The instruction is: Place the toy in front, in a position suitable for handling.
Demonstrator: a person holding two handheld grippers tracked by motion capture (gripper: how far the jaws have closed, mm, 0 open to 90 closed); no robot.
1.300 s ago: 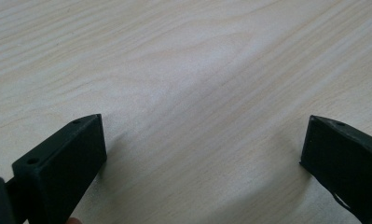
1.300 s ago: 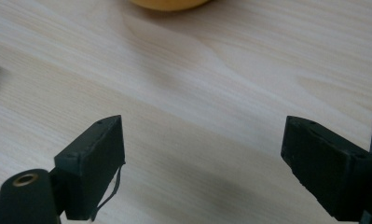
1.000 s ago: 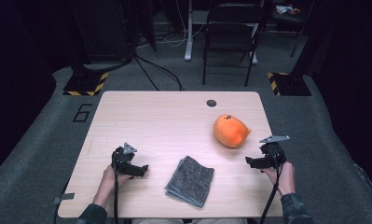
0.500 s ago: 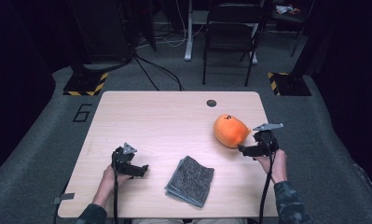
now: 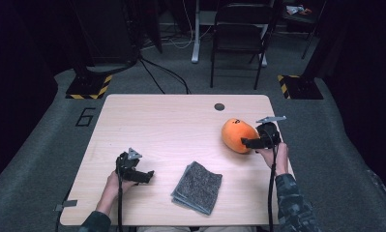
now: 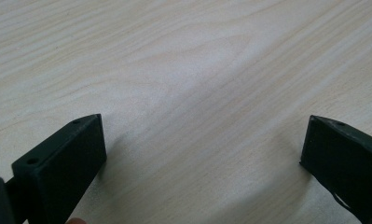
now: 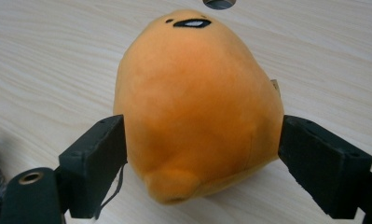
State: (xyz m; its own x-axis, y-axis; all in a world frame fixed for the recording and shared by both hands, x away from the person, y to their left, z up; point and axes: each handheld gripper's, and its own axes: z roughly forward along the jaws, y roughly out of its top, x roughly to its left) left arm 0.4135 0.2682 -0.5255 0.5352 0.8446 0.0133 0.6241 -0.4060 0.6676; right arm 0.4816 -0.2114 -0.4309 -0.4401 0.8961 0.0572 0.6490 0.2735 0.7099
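Observation:
An orange egg-shaped plush toy (image 5: 239,135) with a small drawn face lies on the right side of the wooden table (image 5: 156,121). My right gripper (image 5: 248,142) reaches it from the right. In the right gripper view the plush (image 7: 197,102) sits between the two black jaws of that gripper (image 7: 202,154), whose pads stand at its sides; the jaws have just been closing a little. I see no squeeze in the plush. My left gripper (image 5: 144,175) rests at the front left, open. Its view shows that gripper (image 6: 202,154) with bare wood between the jaws.
A folded grey cloth (image 5: 198,187) lies at the front middle of the table, between the two hands. A dark round grommet (image 5: 219,107) sits near the far edge. A black chair (image 5: 241,29) and cables stand on the floor beyond the table.
My right hand has moved up and leftward from the table's right edge to the plush, so its jaws now flank the toy. The left hand, plush and cloth have stayed put.

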